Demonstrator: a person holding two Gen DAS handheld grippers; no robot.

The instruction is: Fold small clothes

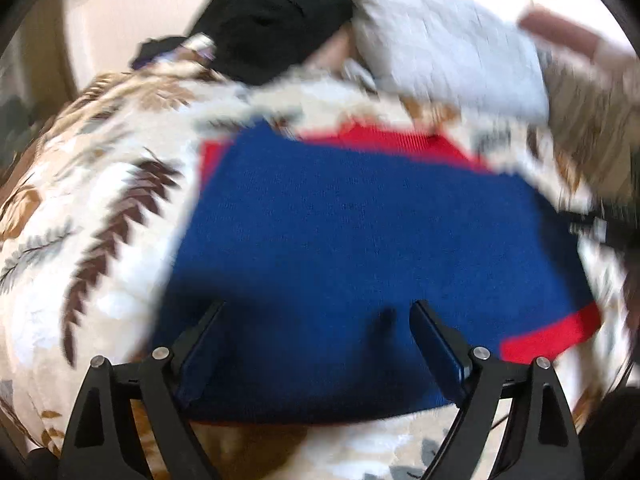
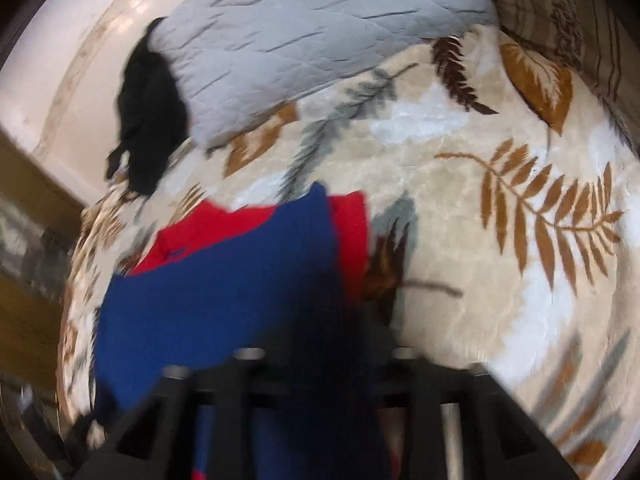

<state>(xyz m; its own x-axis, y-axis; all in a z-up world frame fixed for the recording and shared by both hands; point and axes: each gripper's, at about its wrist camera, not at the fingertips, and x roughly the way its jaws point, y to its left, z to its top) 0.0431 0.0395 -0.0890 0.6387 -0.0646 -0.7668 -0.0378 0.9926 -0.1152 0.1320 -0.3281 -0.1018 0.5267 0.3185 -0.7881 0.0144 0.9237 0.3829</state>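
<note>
The blue-and-red knit garment [image 1: 360, 240] lies flat on the leaf-print blanket [image 1: 100, 200]. Left tongs [image 1: 316, 344] stand apart above its near edge, gripping nothing; right tongs [image 2: 320, 360] look apart, blurred. For the next fold, pinch matching corners evenly.

The right hand-held gripper [image 2: 320, 380] at the bottom is a dark blur, hiding its fingers. The sleeve [image 1: 588, 120] at upper right is smeared.
</note>
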